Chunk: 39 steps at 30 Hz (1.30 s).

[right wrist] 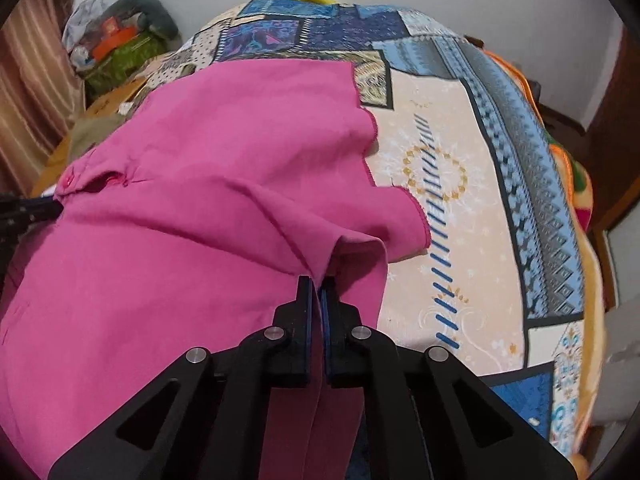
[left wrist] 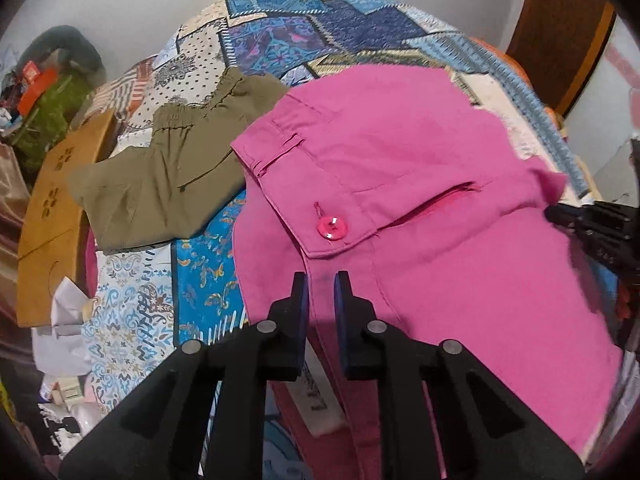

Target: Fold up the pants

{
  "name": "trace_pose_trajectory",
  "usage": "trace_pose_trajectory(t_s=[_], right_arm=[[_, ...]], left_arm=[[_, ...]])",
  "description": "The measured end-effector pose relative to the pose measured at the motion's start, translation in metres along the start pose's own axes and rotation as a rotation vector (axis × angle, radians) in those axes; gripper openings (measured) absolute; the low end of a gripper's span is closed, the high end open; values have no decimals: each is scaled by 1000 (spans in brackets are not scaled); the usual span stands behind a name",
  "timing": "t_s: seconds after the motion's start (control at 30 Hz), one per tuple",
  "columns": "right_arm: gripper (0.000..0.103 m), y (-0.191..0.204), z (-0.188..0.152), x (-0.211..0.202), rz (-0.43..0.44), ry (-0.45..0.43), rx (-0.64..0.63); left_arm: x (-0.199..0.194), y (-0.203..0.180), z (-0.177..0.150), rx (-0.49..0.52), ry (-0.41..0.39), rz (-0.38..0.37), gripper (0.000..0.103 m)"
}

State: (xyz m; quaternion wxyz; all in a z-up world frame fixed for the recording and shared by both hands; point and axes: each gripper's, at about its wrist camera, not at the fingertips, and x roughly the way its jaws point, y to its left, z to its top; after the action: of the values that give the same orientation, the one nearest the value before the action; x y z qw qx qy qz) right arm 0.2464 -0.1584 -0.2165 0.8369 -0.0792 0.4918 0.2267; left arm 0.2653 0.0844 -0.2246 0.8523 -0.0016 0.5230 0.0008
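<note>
Bed, patchwork bedspread in blue and cream, fills both views. No containers in use on it; a pile of bags and clutter at far left, contents not legible.

Pink pants lie spread over the near half of the bed, waistband end toward the left, with a button and a zip pocket showing. Hem edges fall to the right, ragged against the cream patch. The long axis looks to run left to right across the bed, though the fisheye makes this uncertain.

A second garment, olive pants, sits already folded at far left, just touching the pink waistband corner.

Left tongs: narrowed on the pink cloth near the waistband, a fold of fabric between the pads; pinching it, though a slim gap shows at the tips.

Right tongs: pressed together on a raised pleat of pink cloth at the near edge, toward the hem side.

Judgement: both hands grip the near edge, left at waist end, right at leg end. The cloth lies away from both tongs, so the next fold likely carries the near edge over to the far one.
</note>
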Motion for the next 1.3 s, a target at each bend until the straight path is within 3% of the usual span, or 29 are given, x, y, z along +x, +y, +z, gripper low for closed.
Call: trace_pose_trajectory(t_s=[0.1, 0.17, 0.23, 0.43, 0.6, 0.67, 0.73, 0.8, 0.83, 0.87, 0.9, 0.93, 1.07, 1.2, 1.3], right_arm=[[16, 3, 2, -8, -21, 24, -36], [36, 1, 4, -19, -33, -3, -34], [46, -4, 7, -33, -25, -60, -19], [48, -20, 29, -51, -14, -163, 40], [48, -39, 43, -15, -20, -128, 125], [48, -43, 43, 6, -14, -81, 149], [48, -46, 39, 27, 18, -24, 175], [48, -44, 32, 37, 51, 1, 188], [40, -43, 30, 38, 53, -4, 184], [24, -40, 27, 37, 40, -22, 165], [16, -36, 25, 36, 18, -22, 136], [10, -33, 24, 37, 1, -21, 109], [6, -25, 23, 35, -43, -31, 29], [5, -25, 22, 32, -91, -26, -20], [4, -33, 15, 32, -83, -24, 30]], left_arm=[[-13, 4, 2, -3, -31, -12, 22], [-18, 7, 6, -20, -49, -17, 33], [-22, 11, 12, -45, -73, -35, 45], [-5, 17, 32, -97, -50, -82, 46], [25, 21, 33, -168, 17, -130, 46], [32, 21, 32, -182, 26, -146, 45], [33, 20, 32, -183, 13, -142, 32], [32, 15, 33, -155, -11, -83, 19], [31, 11, 34, -135, -18, -70, 18], [31, 9, 34, -123, -25, -56, 16], [30, 6, 34, -102, -37, -22, 9], [29, 3, 34, -84, -44, -5, 9], [24, 0, 33, -30, -88, 122, 5], [28, 13, 29, -64, -70, 77, 6], [39, 10, 23, -52, -49, 103, 6]])
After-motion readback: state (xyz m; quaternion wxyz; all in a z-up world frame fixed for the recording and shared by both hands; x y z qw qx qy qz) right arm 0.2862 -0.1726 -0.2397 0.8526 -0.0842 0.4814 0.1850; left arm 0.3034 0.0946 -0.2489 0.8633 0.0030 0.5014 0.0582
